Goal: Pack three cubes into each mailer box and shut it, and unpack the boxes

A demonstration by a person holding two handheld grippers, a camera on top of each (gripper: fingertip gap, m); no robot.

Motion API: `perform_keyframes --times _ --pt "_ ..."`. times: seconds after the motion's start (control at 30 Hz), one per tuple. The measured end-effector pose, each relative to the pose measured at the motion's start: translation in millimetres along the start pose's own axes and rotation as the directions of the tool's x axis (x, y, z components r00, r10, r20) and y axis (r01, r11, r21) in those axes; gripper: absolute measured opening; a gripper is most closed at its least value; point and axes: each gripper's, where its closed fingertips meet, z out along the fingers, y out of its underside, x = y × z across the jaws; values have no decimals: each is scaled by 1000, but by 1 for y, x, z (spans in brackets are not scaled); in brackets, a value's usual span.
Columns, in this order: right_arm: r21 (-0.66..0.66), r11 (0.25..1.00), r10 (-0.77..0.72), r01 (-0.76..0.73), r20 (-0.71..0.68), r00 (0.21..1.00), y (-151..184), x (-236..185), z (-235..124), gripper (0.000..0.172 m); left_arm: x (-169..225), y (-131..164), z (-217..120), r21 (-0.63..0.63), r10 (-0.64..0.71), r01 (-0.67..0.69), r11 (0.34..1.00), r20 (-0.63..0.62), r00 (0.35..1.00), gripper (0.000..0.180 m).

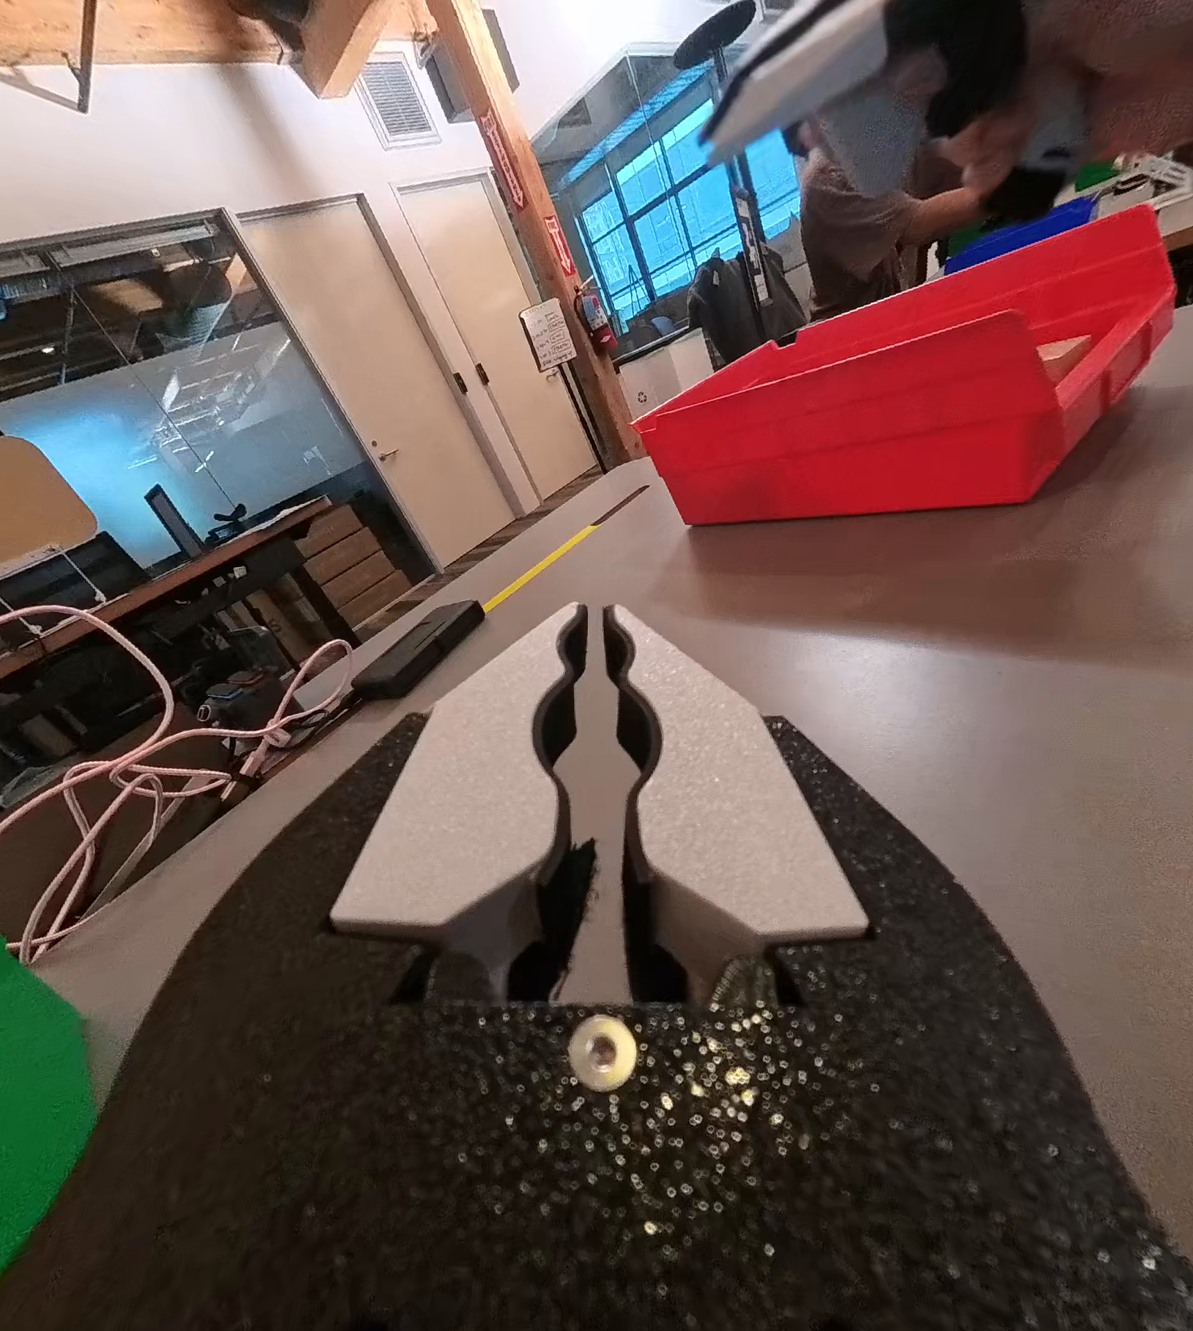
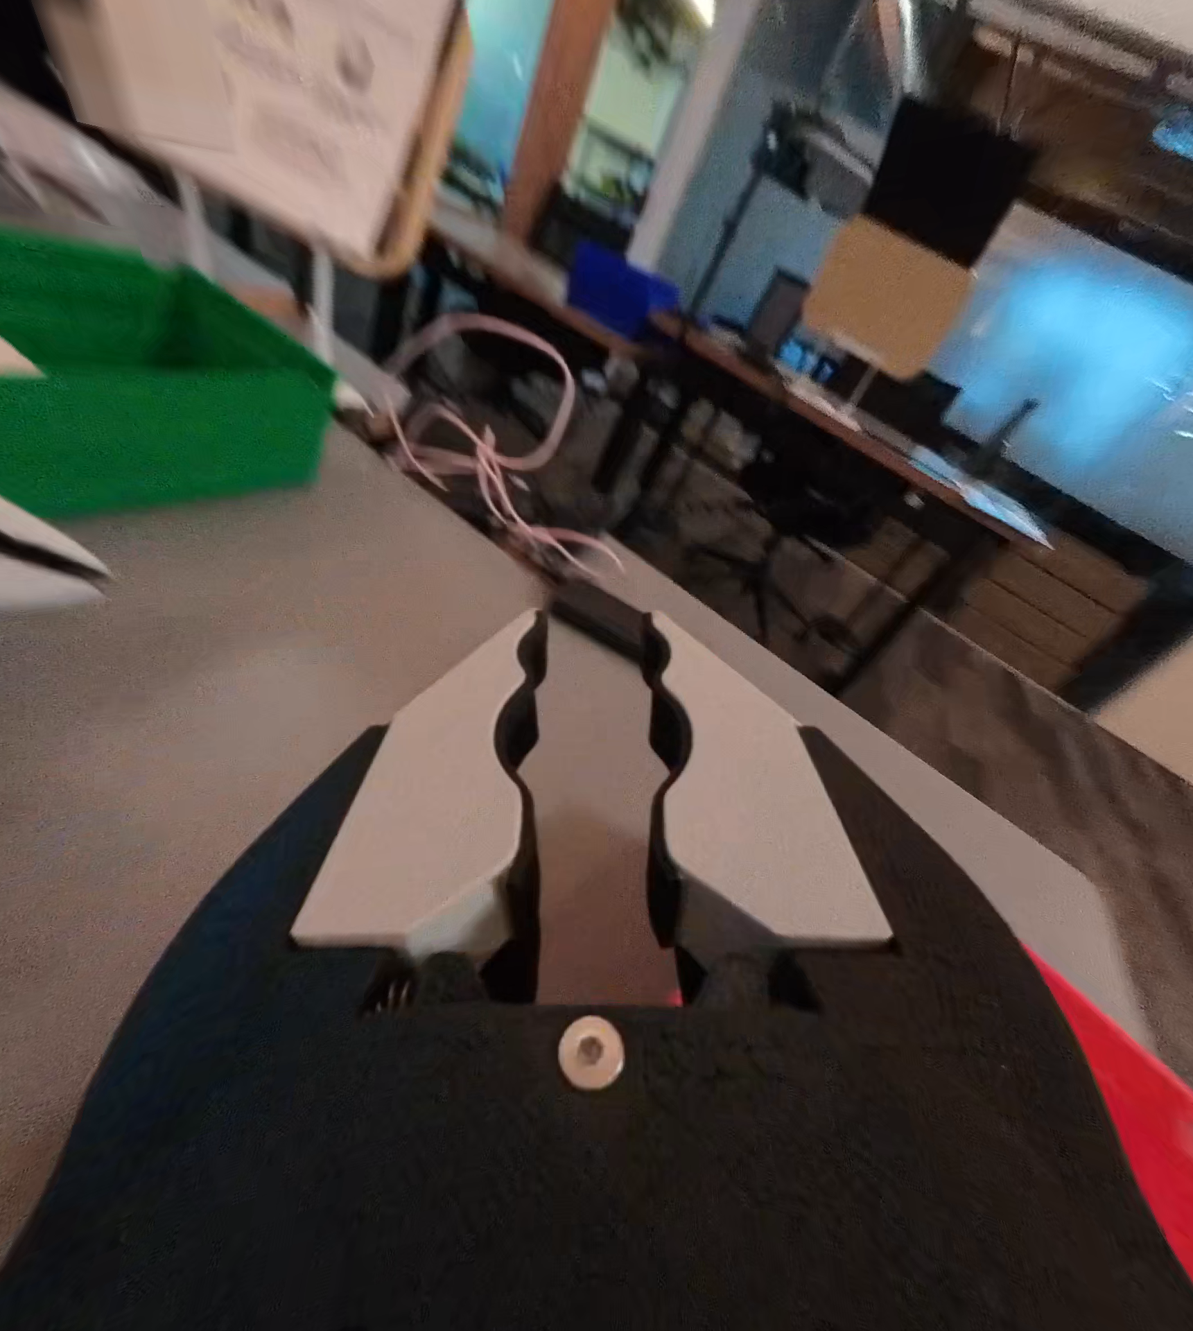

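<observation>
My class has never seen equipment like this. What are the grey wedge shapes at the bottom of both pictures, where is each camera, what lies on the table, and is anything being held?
Each picture comes from a camera fixed on a hand-held gripper, looking forward along its two grey fingers. There is no robot arm; a person carries one gripper in each hand.

In the left wrist view, the left gripper has its fingertips almost together with nothing between them. Ahead on the grey table sits a red bin; a flat black device lies near the table edge, with pink cables beyond it.

The right wrist view is blurred. The right gripper has a clear gap between its fingers and holds nothing. A green bin stands to its left.

The other gripper shows, blurred, at the top right of the left view.
</observation>
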Motion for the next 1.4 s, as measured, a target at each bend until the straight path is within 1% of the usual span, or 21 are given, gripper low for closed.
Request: perform_keyframes --times 0.03,0.1,0.2,0.3,0.37,0.43,0.47,0.53,0.57,0.67,0.7,0.77,0.8,0.87,0.93,1.0,1.1,1.17,1.27,1.33,1.4 --pt "108 991 68 -74 54 996 -17 -22 8 35 0 0 0 0 -3 3 1000 0 1000 2" --pt "269 952 115 -145 123 986 -34 -54 27 36 -1 0 -1 1 -4 4 1000 4 1000 2" --pt "442 889 131 -117 -1 991 -22 -61 63 37 -5 -1 -3 12 -14 14 1000 16 1000 3" --pt "453 887 156 -91 -109 982 12 -61 99 56 -11 -3 -6 22 -22 21 1000 35 999 3" --pt "429 903 87 -23 -131 988 26 -71 112 64 -15 -4 -8 29 -26 25 999 42 999 3" --pt "394 913 -50 109 -159 986 34 -79 115 68 -17 -7 -9 34 -17 15 999 38 999 6" --pt "395 909 -69 133 -171 983 34 -78 114 67 -19 -10 -11 36 1 -2 999 36 999 7" --pt "401 913 -12 79 -166 986 36 -72 112 72 -31 -28 -21 62 28 -32 998 61 998 10" --pt "399 915 1 64 -159 987 37 -71 112 73 -43 -41 -31 78 16 -24 997 93 996 18" --pt "398 915 -4 63 -148 989 38 -73 111 74 -91 -81 -73 139 20 -50 989 214 977 57" --pt "402 914 -7 63 -138 990 37 -75 111 74 -105 -83 -84 101 61 -85 991 218 974 70" --pt "404 912 -22 69 -119 993 36 -80 113 74 -132 -66 -99 -86 144 -132 988 155 977 94" --pt "404 912 -32 73 -108 994 35 -83 114 74 -141 -48 -106 -220 165 -145 965 74 984 103" --pt "405 911 -46 80 -92 995 35 -87 115 71 -154 -7 -124 -482 115 -152 863 -106 988 115" --pt "425 901 -62 85 -68 996 30 -92 111 51 -164 22 -142 -645 16 -171 745 -239 971 113" --pt "455 886 -65 84 -57 996 25 -95 106 46 -163 42 -154 -759 -135 -180 626 -333 933 112" --pt "444 890 -89 106 -58 994 27 -97 108 46 -174 74 -167 -866 -239 -239 439 -369 898 108" --pt "438 893 -95 110 -56 994 28 -97 109 46 -174 90 -173 -898 -304 -267 350 -379 874 108" --pt "432 896 -92 103 -47 995 30 -97 110 47 -177 115 -182 -933 -348 -300 196 -353 869 106" --pt "445 893 -69 66 -10 998 29 -99 109 48 -176 128 -186 -949 -398 -293 116 -315 862 106" --pt "448 893 -52 40 15 999 29 -100 109 49 -176 134 -186 -951 -439 -297 88 -305 845 111"
